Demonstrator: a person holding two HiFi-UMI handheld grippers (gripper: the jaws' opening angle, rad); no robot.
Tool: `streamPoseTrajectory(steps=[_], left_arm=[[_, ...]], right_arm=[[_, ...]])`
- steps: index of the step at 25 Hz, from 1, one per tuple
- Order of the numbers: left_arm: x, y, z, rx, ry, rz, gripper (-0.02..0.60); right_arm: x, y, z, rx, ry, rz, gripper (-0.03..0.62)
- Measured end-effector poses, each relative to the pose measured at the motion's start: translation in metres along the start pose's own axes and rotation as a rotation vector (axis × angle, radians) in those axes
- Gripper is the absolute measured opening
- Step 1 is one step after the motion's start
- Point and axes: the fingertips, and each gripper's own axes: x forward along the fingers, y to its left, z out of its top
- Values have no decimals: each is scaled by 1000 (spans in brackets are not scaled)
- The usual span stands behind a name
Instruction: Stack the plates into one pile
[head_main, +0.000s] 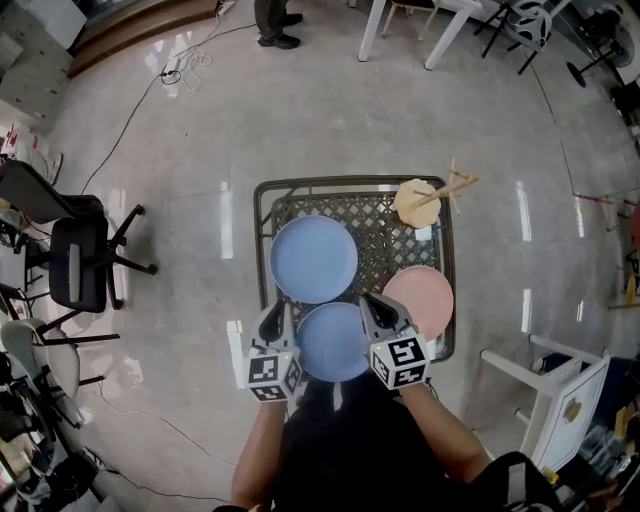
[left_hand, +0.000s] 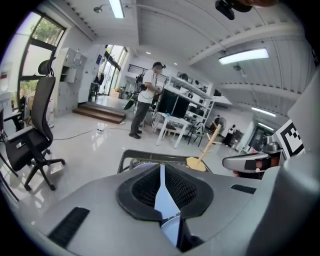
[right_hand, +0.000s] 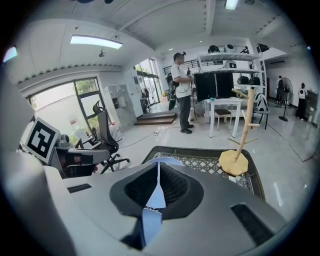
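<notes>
A small blue plate (head_main: 333, 342) hangs at the near edge of the black mesh table (head_main: 262, 200). My left gripper (head_main: 281, 320) is shut on its left rim and my right gripper (head_main: 377, 310) is shut on its right rim. In the left gripper view a thin blue sliver of the plate (left_hand: 163, 192) runs between the closed pads, and the right gripper view shows the same plate (right_hand: 156, 192). A larger blue plate (head_main: 313, 258) lies flat on the table just beyond. A pink plate (head_main: 422, 298) lies to the right, partly behind my right gripper.
A wooden peg stand (head_main: 418, 202) sits at the table's far right corner. An office chair (head_main: 82, 262) stands to the left and white furniture (head_main: 545, 385) to the right. A person (head_main: 275, 22) stands far off. Cables (head_main: 185, 68) trail on the glossy floor.
</notes>
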Motion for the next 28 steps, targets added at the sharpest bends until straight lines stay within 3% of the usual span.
streamPoseTrajectory(steps=[6, 13, 18, 28], left_arm=[[38, 14, -31, -34, 99, 2, 80], [74, 40, -60, -50, 172, 42, 106], [95, 58, -78, -52, 209, 82, 114], [126, 82, -125, -66, 342, 130, 160]], right_arm=[[47, -24, -32, 26, 110, -22, 9], [95, -44, -69, 55, 227, -41, 13], [121, -60, -92, 87, 296, -66, 66], [149, -81, -128, 123, 400, -94, 69]])
